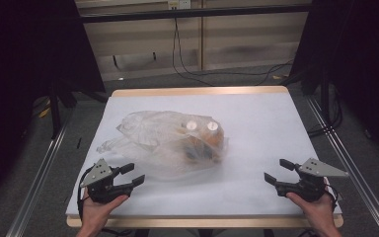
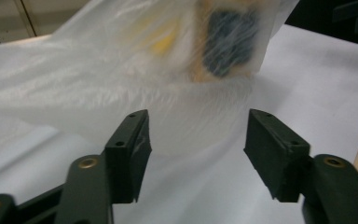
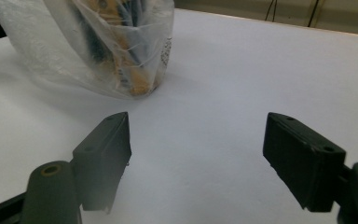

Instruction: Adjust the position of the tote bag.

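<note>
At the near left corner of the table (image 1: 276,108), the left hand (image 1: 96,210) holds the left gripper (image 1: 132,175), which points toward the middle of the white top. Its jaws stand apart with nothing between them; the left gripper view (image 2: 196,144) shows bare white surface in the gap and the edge of the bag (image 2: 121,84) just beyond the tips, close but not touching as far as I can tell. The bag (image 1: 170,140) lies in the middle of the table, a clear, crumpled plastic one, slumped on its side with its loose, flatter end trailing toward the left and its full end toward the right. Inside that full end sit two bottles (image 1: 202,129) with white round caps, side by side, with orange and dark labels showing blurred through the plastic. At the near right corner, the right hand (image 1: 318,210) holds the right gripper (image 1: 279,172), also pointing inward. Its jaws are wide open and hold nothing; in the right gripper view (image 3: 198,154) only white tabletop lies between them, and the bag (image 3: 98,46) stands well apart, up at the left. Beyond the far edge of the table, black cables (image 1: 187,69) hang down a pale wall to the floor.
</note>
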{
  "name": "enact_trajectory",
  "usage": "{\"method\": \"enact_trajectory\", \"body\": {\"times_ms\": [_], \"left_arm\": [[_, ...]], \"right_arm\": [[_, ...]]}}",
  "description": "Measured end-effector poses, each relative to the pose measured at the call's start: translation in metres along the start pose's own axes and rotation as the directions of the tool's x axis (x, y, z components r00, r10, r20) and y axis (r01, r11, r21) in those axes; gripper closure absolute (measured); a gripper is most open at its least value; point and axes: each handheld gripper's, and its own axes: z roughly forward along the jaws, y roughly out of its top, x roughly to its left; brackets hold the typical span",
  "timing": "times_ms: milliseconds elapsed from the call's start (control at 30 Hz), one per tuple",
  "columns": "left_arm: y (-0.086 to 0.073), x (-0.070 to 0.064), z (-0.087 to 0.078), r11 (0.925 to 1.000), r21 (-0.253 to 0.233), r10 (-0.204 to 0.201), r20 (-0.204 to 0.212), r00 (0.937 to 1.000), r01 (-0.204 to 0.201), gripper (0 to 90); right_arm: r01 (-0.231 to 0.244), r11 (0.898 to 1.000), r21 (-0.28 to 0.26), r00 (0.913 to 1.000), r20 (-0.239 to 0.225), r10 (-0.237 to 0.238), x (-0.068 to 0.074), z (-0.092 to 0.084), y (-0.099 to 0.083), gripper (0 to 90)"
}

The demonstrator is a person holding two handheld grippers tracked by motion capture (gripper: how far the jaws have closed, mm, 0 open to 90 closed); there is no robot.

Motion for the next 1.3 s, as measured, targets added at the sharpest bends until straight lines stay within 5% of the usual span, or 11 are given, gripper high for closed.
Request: {"method": "enact_trajectory", "body": {"times_ms": [333, 700, 900, 1000, 1133, 1167, 1300], "left_arm": [[0.028, -0.002, 0.01, 0.9977, -0.067, 0.013, 0.028, 0.9995, -0.011, 34.3], [0.051, -0.001, 0.023, 0.9932, -0.108, 0.05, 0.037, 0.9981, -0.046, 39.5], [0.06, 0.004, 0.028, 0.9903, -0.127, 0.062, 0.046, 0.997, -0.056, 50.2], [0.062, 0.003, 0.029, 0.9886, -0.141, 0.062, 0.061, 0.9962, -0.053, 69.3], [0.059, 0.004, 0.033, 0.9894, -0.13, 0.077, 0.095, 0.9925, -0.065, 81.2], [0.058, 0.003, 0.034, 0.9902, -0.122, 0.078, 0.077, 0.994, -0.068, 88.6], [0.06, 0.003, 0.035, 0.9901, -0.125, 0.078, 0.105, 0.9914, -0.064, 90.0]], "right_arm": [[0.012, 1.0, 0.018, 0.9998, -0.017, -0.011, 0.003, 0.002, 0.0, 25.3], [0.01, 0.999, 0.035, 0.9996, -0.026, -0.009, 0.003, 0.003, -0.001, 25.1], [0.014, 0.999, 0.045, 0.9993, -0.034, -0.013, 0.003, 0.006, -0.001, 25.1], [0.016, 0.999, 0.048, 0.9992, -0.037, -0.015, 0.003, 0.006, -0.001, 25.0], [0.015, 0.999, 0.049, 0.9992, -0.039, -0.013, 0.004, 0.005, -0.001, 24.9], [0.017, 0.999, 0.047, 0.9992, -0.036, -0.015, 0.004, 0.005, -0.001, 24.9], [0.014, 0.999, 0.049, 0.9992, -0.039, -0.012, 0.004, 0.005, -0.001, 25.1]]}}
